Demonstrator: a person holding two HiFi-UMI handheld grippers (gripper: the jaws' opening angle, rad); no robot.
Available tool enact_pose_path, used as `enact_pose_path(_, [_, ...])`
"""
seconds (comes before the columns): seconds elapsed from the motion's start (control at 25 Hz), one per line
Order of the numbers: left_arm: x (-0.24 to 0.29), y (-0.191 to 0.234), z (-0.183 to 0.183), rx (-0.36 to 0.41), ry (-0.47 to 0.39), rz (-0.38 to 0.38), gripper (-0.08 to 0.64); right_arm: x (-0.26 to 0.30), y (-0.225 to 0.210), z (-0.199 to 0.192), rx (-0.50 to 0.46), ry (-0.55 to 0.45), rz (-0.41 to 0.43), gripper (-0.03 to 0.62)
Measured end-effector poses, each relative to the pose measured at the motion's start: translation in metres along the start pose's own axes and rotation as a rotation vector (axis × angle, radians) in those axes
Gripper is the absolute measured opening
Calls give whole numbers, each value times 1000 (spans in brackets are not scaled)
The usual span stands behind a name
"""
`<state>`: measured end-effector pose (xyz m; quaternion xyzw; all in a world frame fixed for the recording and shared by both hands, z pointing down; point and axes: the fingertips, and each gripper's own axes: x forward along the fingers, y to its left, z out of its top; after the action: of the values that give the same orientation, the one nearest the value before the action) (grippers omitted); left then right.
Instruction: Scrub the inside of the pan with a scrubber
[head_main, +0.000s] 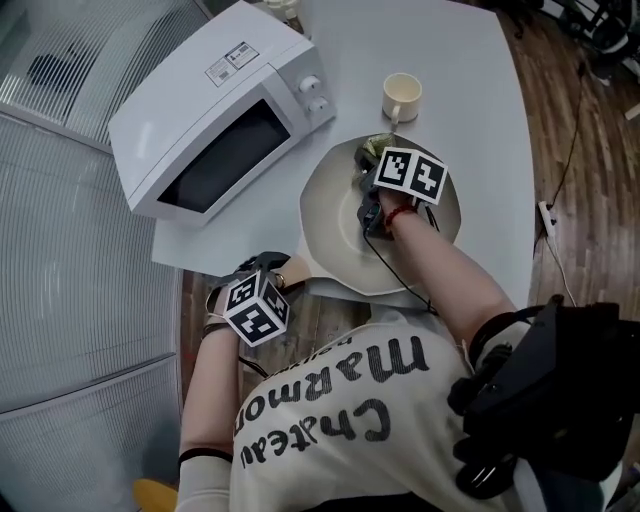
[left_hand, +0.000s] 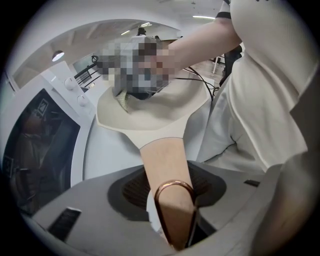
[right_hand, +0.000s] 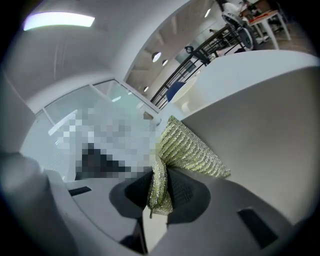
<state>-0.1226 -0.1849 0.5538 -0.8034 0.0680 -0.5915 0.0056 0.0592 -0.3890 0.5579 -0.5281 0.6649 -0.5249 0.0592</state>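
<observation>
A cream pan (head_main: 330, 225) lies on the white table, its handle (head_main: 303, 267) pointing at me over the table's near edge. My left gripper (head_main: 272, 272) is shut on that tan handle (left_hand: 165, 165), whose copper hanging loop (left_hand: 174, 189) shows between the jaws. Inside the pan, near its far rim, my right gripper (head_main: 368, 178) is shut on a green-silver mesh scrubber (head_main: 372, 150). In the right gripper view the scrubber (right_hand: 187, 150) is pinched between the pads and fans out against the pan's inner surface (right_hand: 265, 135).
A white microwave (head_main: 215, 110) stands left of the pan, door shut. A cream cup (head_main: 402, 97) sits just beyond the pan's far rim. The table's near edge (head_main: 240, 275) runs under the handle, with wood floor (head_main: 590, 200) at the right.
</observation>
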Motion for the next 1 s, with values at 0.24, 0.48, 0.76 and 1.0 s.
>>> enact_pose_path(0.24, [-1,-2,-2,-32,-15,8,206,-25,-34,20,189,-109,-85,55])
enact_pose_path(0.48, [1,0,-1,-92,-25,22,187,-54,-58,26,328,-221,-185,55])
enact_pose_path(0.76, [-1,-3,0,-115,-30,22,183,-98,-80,25,603,-396,-206,55])
enact_pose_path(1.0, [-2,-2,3,-132,-40,17,178,-96,-69,16,482,-255,-149,55])
